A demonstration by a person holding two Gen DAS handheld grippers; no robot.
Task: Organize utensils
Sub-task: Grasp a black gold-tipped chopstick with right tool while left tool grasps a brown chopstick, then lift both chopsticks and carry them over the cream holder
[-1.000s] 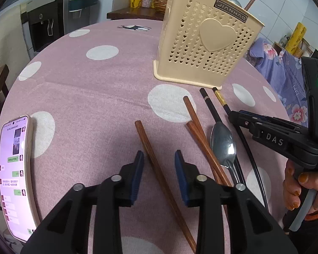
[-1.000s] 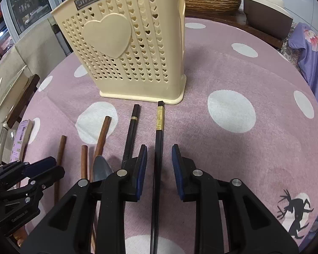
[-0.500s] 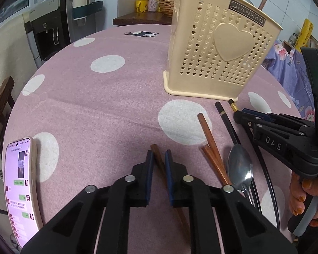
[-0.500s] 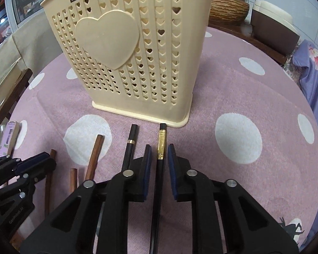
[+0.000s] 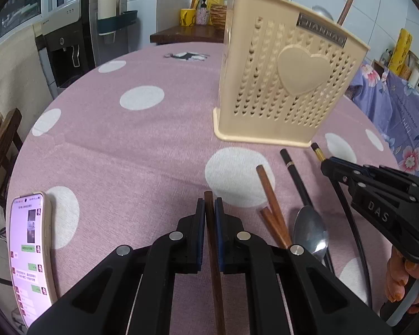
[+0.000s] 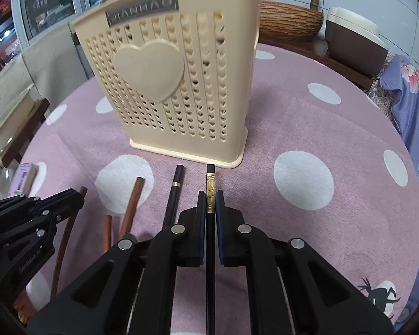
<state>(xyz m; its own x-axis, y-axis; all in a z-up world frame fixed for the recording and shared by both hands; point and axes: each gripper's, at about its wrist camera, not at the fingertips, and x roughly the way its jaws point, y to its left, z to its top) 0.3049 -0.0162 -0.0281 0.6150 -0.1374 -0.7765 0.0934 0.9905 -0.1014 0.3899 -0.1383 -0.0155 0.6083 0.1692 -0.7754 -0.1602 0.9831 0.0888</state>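
Counts, on the tabletop (image 5: 131, 150):
- brown wooden chopsticks: 3, one (image 5: 212, 251) clamped between the left gripper (image 5: 209, 209) fingers, two loose (image 5: 268, 192) (image 5: 273, 223)
- black chopsticks: 2, a gold-tipped one (image 6: 210, 223) between the right gripper (image 6: 210, 201) fingers, a thin-banded one (image 6: 175, 195) loose
- metal spoon (image 5: 310, 231): 1
- beige utensil holder (image 5: 282, 83): 1, with one brown stick (image 5: 346, 7) poking out the top
- phone (image 5: 30, 254): 1
- grippers: 2
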